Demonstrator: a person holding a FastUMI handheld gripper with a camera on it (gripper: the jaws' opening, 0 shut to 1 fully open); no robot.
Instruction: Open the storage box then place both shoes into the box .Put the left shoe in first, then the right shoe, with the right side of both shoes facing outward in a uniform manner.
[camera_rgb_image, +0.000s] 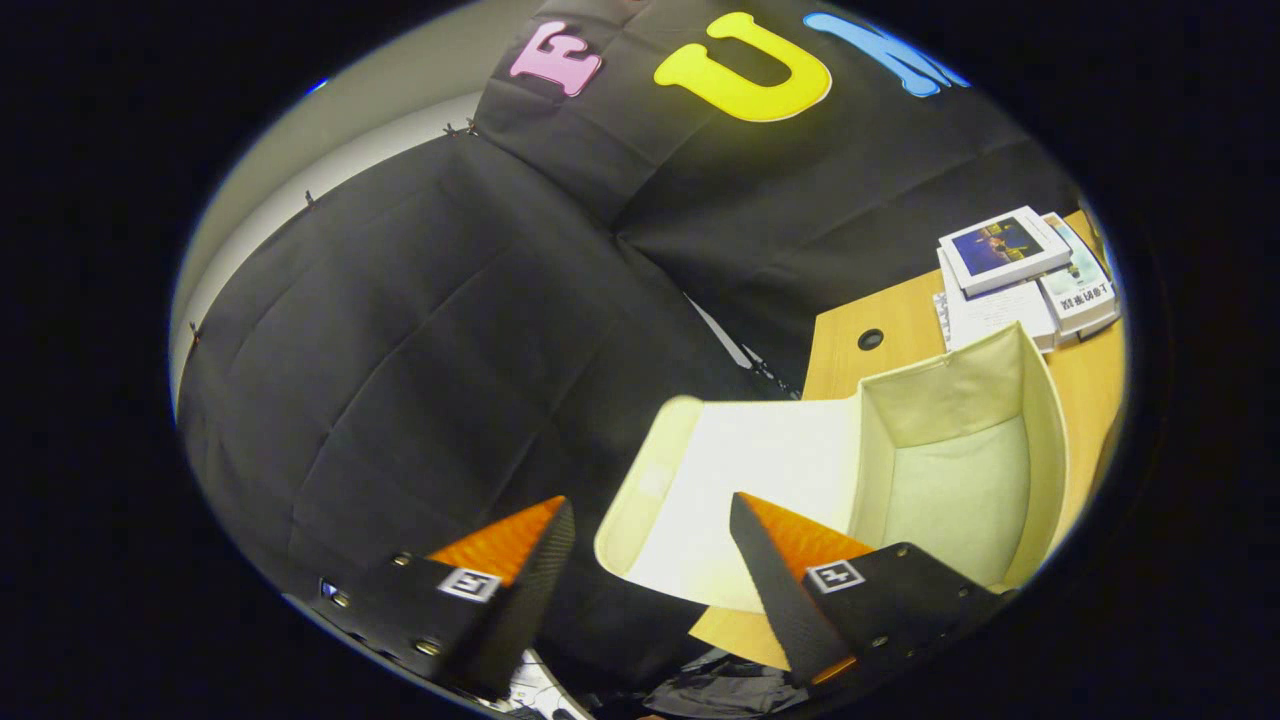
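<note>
The cream fabric storage box (1040, 440) stands on the wooden table, open, and I see no shoes in the part of its pale inside that shows. Its lid (740, 480) is folded back flat and hangs out over the table's edge toward the black cloth wall. My gripper (650, 515) is open, with nothing between its orange-faced fingers. The right finger (790, 545) sits over the lid's near part; the left finger (510, 545) is off to the side, in front of the black cloth. The view is tilted.
A stack of white books or boxes (1020, 275) lies on the wooden table (900, 330) beyond the storage box. A round cable hole (870, 339) is in the tabletop near them. Dark clutter lies below the table edge, under the fingers.
</note>
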